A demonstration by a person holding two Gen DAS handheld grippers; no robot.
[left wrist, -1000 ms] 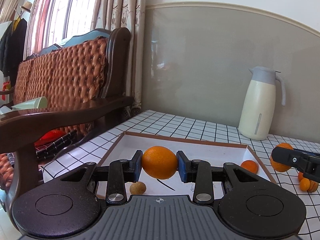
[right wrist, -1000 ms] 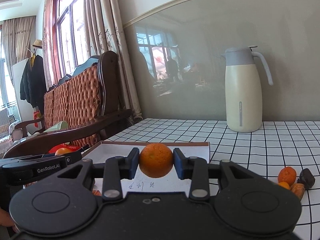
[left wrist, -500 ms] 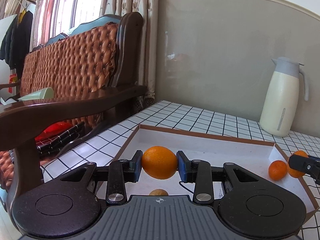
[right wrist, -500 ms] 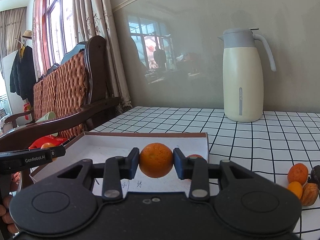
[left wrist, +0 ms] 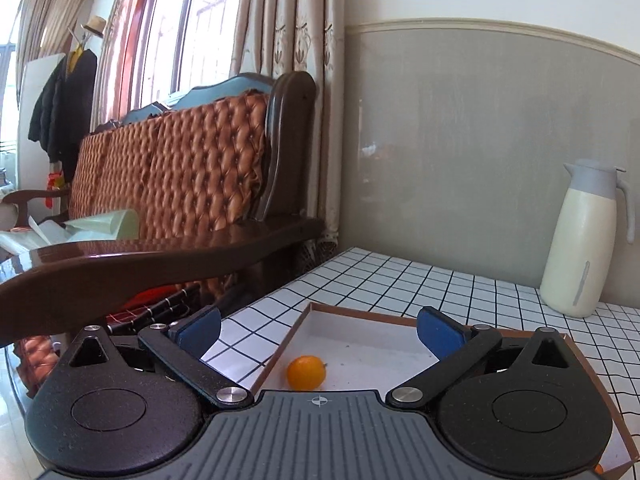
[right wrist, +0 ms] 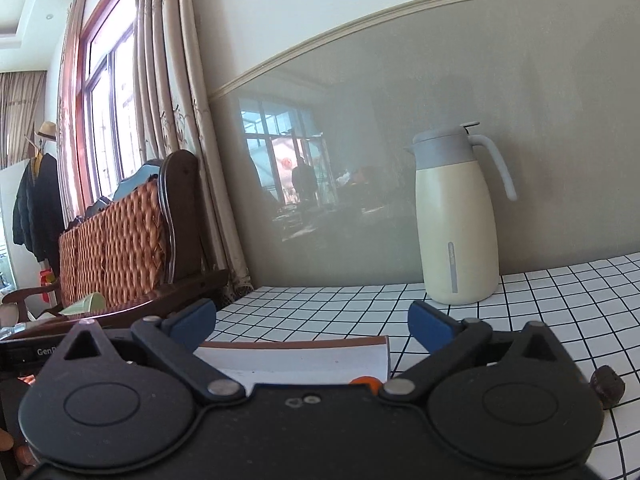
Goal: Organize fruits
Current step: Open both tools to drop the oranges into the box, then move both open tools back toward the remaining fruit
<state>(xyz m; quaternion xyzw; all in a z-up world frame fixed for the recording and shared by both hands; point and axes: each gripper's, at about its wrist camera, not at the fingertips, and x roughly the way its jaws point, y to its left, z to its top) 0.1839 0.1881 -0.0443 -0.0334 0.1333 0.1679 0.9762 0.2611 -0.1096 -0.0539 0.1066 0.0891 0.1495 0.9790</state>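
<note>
The left gripper (left wrist: 318, 334) has just spread its fingers (left wrist: 200, 330) wide, and nothing sits between the blue pads. Below the gap, an orange (left wrist: 306, 372) lies on the white floor of the shallow brown-edged box (left wrist: 360, 312), close to the box's near-left wall and just beyond the gripper's body. A sliver of another orange thing (left wrist: 599, 469) shows at the box's near-right corner (too little of it is visible to name it).

The right gripper (right wrist: 312, 326) has likewise just opened wide, with no fruit between its fingers (right wrist: 430, 328). Past them lies the same box (right wrist: 296, 346), seen from its right side. Inside the box, against its right wall, the top of an orange fruit (right wrist: 364, 382) peeks over the gripper's body; the rest of it is hidden. Outside the box, well to its right on the checked table (right wrist: 560, 300), sits a dark, wrinkled brown item (right wrist: 607, 390) (what kind I cannot tell). At the box's left, the side of the left gripper reaches in, its printed label partly cut off.

A cream jug with a grey lid (right wrist: 456, 216) stands upright on the table behind the box, near the grey wall. To the left of the box, off the table, stands a dark wooden sofa with tufted orange-brown cushions (left wrist: 180, 172), and beyond it hang curtains (left wrist: 288, 52) and a window.
</note>
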